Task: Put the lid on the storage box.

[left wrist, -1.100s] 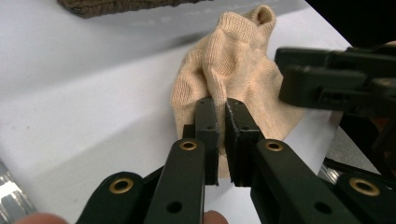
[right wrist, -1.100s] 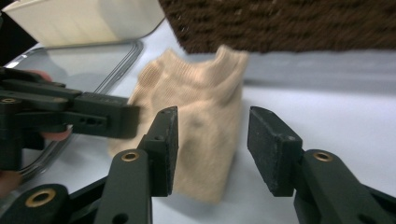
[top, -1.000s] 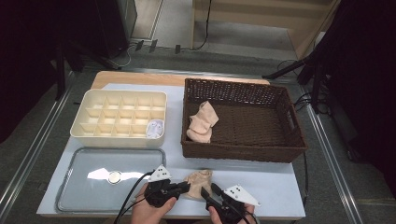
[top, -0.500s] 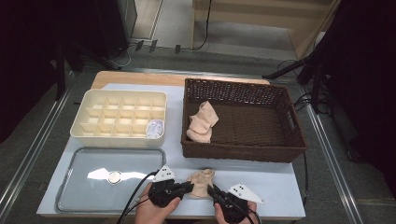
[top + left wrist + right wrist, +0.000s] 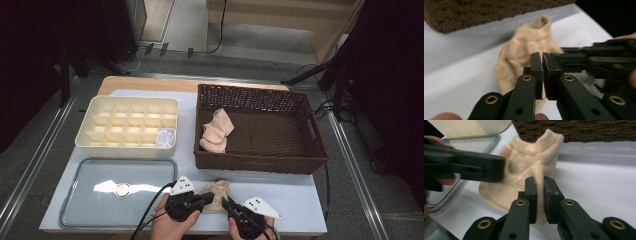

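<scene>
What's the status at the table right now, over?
Left gripper and right gripper both shut on beige sock. Sock on table before basket. Nothing in the way.

Overhead light brightens the worktop (image 5: 300,192) against dark surroundings, with glare on the metal tray (image 5: 90,205). Both gripper views are soft: the wicker basket (image 5: 486,11) behind is blurred, near jaws sharper.

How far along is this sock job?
One beige sock already lies in the wicker basket, and a white bundle sits in the divided organizer. In hand: the left gripper and right gripper both pinch a second beige sock on the table. Where it goes next remains undone.
</scene>
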Demonstrator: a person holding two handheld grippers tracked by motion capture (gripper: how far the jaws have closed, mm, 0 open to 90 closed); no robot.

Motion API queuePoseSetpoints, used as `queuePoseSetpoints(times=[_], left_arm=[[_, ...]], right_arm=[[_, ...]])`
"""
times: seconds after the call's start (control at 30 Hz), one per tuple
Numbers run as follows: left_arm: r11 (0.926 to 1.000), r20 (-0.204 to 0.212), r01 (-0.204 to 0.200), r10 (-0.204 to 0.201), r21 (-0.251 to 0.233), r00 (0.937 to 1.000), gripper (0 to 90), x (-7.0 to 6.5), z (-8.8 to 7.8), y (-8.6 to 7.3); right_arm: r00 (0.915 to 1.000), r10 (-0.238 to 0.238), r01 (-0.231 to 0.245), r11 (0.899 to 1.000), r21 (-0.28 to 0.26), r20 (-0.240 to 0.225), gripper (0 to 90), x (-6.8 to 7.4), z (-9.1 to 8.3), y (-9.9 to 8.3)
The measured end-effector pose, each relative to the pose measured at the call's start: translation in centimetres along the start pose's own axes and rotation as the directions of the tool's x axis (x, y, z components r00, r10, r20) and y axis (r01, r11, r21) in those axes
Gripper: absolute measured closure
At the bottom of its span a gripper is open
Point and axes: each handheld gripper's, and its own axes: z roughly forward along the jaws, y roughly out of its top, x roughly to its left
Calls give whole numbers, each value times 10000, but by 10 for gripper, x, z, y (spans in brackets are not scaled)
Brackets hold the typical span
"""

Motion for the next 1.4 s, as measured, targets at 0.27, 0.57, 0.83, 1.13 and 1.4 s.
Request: queuePoseSetpoints(times=[0.27, 0.57, 0.83, 1.13, 1.4], left_arm=[[9996, -136, 121, -117, 239, 9998, 900, 6, 8, -1], [9993, -70, 320, -319, 207, 9995, 900, 11, 10, -5], [9993, -55, 314, -312, 216, 9995, 900, 12, 12, -5], [9988, -237, 436, -431, 214, 9988, 900, 11, 12, -5], [9972, -58, 747, -746, 87, 9972, 900, 13, 12, -6]], right_arm=[[9998, -183, 183, 9997, -179, -16, 835, 1, -1, 0], [10000, -13, 10, 9988, -497, -61, 789, -1, -5, 0], [9988, 449, -451, 9990, -52, -198, 726, -7, 0, -4], [9967, 345, -364, 9990, -248, -740, 846, -1, -5, 0], [9835, -1766, 1732, 9817, -791, -381, 847, 32, -4, -1]])
